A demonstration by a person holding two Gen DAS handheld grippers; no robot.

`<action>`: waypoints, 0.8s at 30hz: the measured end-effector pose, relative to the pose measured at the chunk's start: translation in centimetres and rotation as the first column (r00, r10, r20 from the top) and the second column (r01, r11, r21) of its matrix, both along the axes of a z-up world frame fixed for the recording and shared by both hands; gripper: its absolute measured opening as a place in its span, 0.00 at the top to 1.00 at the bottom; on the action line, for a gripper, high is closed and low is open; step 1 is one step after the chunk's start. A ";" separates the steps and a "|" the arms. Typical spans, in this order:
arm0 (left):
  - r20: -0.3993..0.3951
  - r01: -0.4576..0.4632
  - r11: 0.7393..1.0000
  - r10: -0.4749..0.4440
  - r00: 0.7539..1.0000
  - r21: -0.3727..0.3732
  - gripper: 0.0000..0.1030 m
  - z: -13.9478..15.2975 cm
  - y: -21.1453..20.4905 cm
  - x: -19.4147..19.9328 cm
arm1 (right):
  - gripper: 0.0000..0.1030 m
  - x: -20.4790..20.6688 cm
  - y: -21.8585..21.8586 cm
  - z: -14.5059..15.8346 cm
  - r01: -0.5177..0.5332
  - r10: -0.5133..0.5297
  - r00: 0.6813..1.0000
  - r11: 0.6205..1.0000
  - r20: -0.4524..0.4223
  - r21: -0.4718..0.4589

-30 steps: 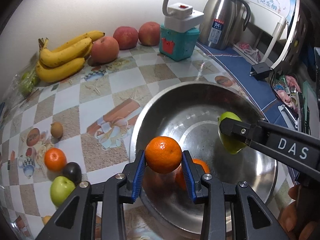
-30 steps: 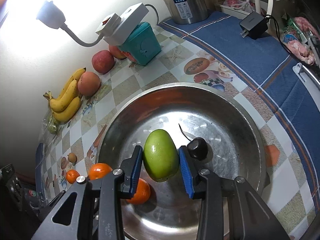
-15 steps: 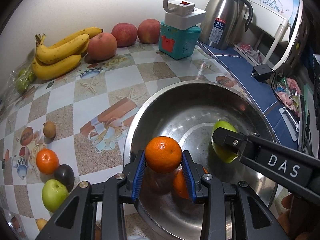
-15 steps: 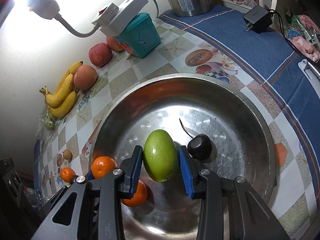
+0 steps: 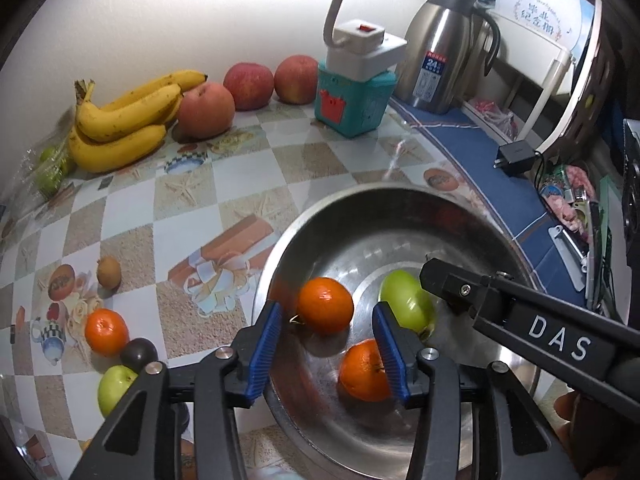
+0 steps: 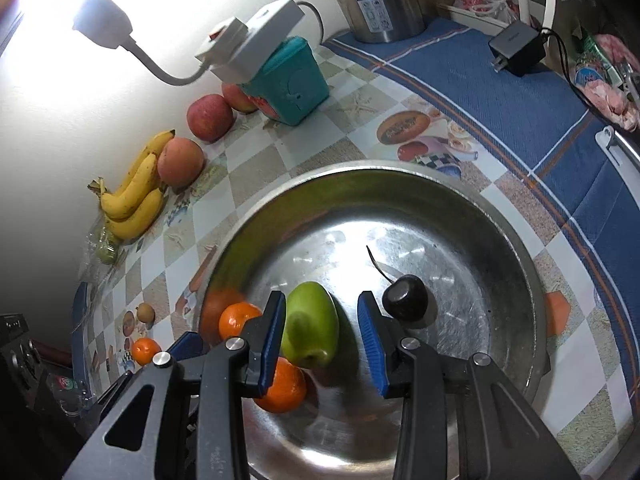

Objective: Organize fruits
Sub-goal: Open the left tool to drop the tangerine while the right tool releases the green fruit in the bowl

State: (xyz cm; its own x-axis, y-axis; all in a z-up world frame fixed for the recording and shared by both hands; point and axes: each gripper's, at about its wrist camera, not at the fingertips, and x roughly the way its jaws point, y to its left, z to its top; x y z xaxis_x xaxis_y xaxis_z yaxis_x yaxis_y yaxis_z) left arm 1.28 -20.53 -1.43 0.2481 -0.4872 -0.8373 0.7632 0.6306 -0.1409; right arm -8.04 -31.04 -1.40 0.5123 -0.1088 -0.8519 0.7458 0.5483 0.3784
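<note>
A steel bowl sits on the checked tablecloth. My left gripper is open over its near rim, and an orange is loose between the jaws. A second orange lies in the bowl. My right gripper is open, and a green fruit drops free between its jaws. A dark round fruit with a stem lies in the bowl.
On the cloth to the left lie an orange, a dark fruit, a green apple and a small brown fruit. Bananas, peaches and apples, a teal box and a steel flask stand at the back.
Both grippers have opened. The orange has left the left jaws and the green fruit has left the right jaws, both falling into the bowl.
</note>
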 end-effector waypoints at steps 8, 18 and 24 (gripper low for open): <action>0.002 -0.065 0.997 0.065 0.998 0.050 0.50 1.1 1.2 1.0 | 0.62 -0.3 0.1 1.8 -0.004 0.005 1.000 1.000 0.020 -0.027; -0.052 -0.220 0.965 0.229 0.972 0.144 0.45 1.3 4.6 3.3 | 0.62 -0.4 0.9 2.3 -0.031 0.030 0.999 0.999 -0.031 -0.036; -0.071 -0.300 0.936 0.317 0.946 0.185 0.42 1.3 6.9 4.3 | 0.62 -0.1 1.9 2.5 -0.060 0.057 0.997 0.997 -0.060 -0.046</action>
State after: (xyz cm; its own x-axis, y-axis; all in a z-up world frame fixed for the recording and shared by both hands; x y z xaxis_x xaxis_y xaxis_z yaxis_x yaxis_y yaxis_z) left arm 5.57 -13.66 -0.09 0.2758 -0.2491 -0.9284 0.5153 0.8536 -0.0759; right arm -8.15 -29.19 1.14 0.4682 -0.1215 -0.8752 0.7319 0.6083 0.3071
